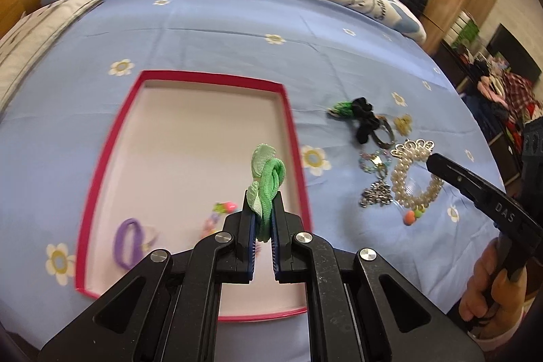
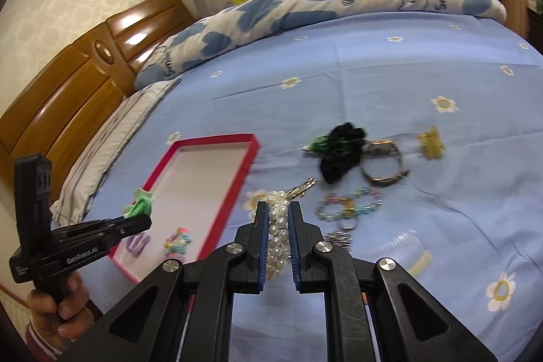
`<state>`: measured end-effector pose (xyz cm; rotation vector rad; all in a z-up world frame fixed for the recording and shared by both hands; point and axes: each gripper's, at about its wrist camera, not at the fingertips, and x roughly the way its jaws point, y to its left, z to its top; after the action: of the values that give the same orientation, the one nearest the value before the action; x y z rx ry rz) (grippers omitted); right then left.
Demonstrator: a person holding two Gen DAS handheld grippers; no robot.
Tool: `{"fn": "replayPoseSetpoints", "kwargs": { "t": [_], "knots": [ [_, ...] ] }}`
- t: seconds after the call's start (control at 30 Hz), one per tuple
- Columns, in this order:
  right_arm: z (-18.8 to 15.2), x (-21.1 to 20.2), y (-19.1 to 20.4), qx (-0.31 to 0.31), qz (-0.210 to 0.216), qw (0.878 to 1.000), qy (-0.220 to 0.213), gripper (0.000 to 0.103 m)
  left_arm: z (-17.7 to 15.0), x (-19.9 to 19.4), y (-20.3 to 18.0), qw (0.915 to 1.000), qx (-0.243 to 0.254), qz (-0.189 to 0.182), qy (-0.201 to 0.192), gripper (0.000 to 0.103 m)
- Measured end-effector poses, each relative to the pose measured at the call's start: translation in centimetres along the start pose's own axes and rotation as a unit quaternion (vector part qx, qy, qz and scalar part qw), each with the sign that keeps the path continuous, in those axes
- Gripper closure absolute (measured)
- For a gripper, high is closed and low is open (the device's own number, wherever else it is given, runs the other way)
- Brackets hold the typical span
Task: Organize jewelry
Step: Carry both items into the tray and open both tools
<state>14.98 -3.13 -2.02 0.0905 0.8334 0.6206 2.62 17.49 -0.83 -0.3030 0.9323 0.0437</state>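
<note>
My left gripper (image 1: 264, 199) is shut on a green hair tie (image 1: 268, 178) and holds it above the red-rimmed tray (image 1: 292, 138); it also shows in the right wrist view (image 2: 142, 207). The tray holds a purple hair tie (image 1: 127, 243) and a colourful bead piece (image 1: 220, 212). My right gripper (image 2: 277, 209) is shut on a pearl bracelet (image 2: 278, 233), lifted just right of the tray (image 2: 217, 233). On the bedsheet lie a black scrunchie (image 2: 341, 146), a watch (image 2: 381, 165), a gold clip (image 2: 430, 141), a pastel bead bracelet (image 2: 348, 207) and a metal chain (image 1: 375, 194).
A blue flowered sheet (image 2: 407, 73) covers the bed. A rolled quilt (image 2: 322, 2) lies at the far side, a wooden headboard (image 2: 68, 97) and pillow (image 2: 112, 131) at the left. A clear comb (image 2: 404, 243) lies near the jewelry. Furniture stands to the right of the bed (image 1: 475, 33).
</note>
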Motion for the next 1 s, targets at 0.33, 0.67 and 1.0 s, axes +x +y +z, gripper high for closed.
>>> {"fn": "replayPoseSetpoints", "kwargs": {
  "t": [0.33,0.67,1.0],
  "knots": [
    [-0.2,2.3,5.0,-0.029,0.048,0.998,0.017,0.092,-0.4,-0.8,4.0,0.9991,-0.039,0.016,-0.007,0.097],
    [-0.1,6.2,9.4,-0.052,0.084,0.994,0.037,0.092,-0.1,0.6,6.6,0.998,-0.054,0.031,0.002,0.097],
    [-0.7,11.6,10.0,-0.05,0.089,0.993,0.066,0.092,0.4,4.1,8.7,0.9961,-0.066,0.054,0.023,0.097]
  ]
}}
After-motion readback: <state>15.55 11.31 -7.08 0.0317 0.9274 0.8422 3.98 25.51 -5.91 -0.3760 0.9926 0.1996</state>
